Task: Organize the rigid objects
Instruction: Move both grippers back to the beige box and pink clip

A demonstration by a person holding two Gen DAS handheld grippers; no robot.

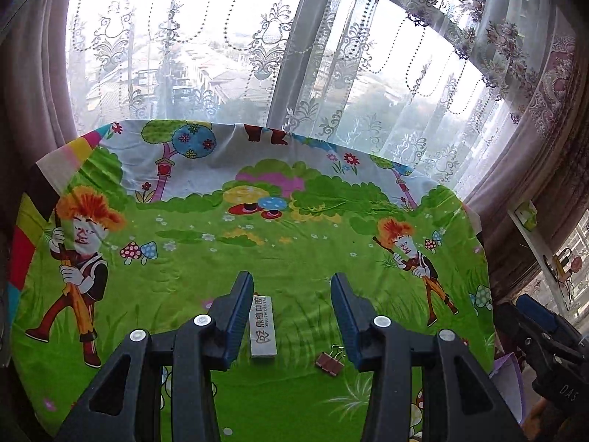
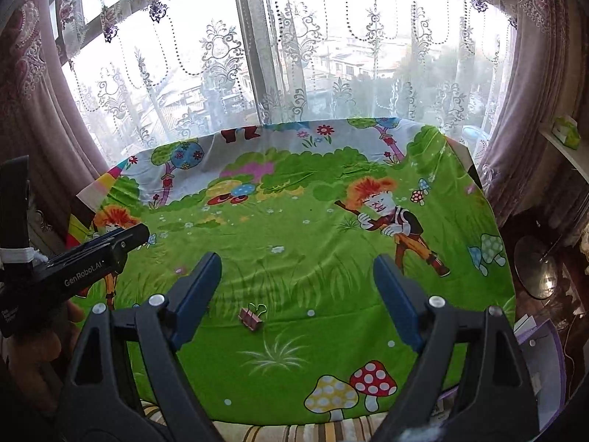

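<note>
While both claws hung over the green cartoon tablecloth [image 1: 294,250], the left gripper [image 1: 292,283] was spread wide and gripping nothing! Between its fingers, close by the left one, lay the white printed box [image 1: 263,326], with the brown binder clip [image 1: 328,362] just right of it, nearer. Over on the right gripper [image 2: 297,266], fingers spread too, empty, the clip sitting between them. Far behind hung the lace curtain [image 2: 294,73].

"DING ZHI DENTAL" on white box [image 1: 263,326]; "GenRobot.AI" on left hand-held gripper [image 2: 141,234]
</note>
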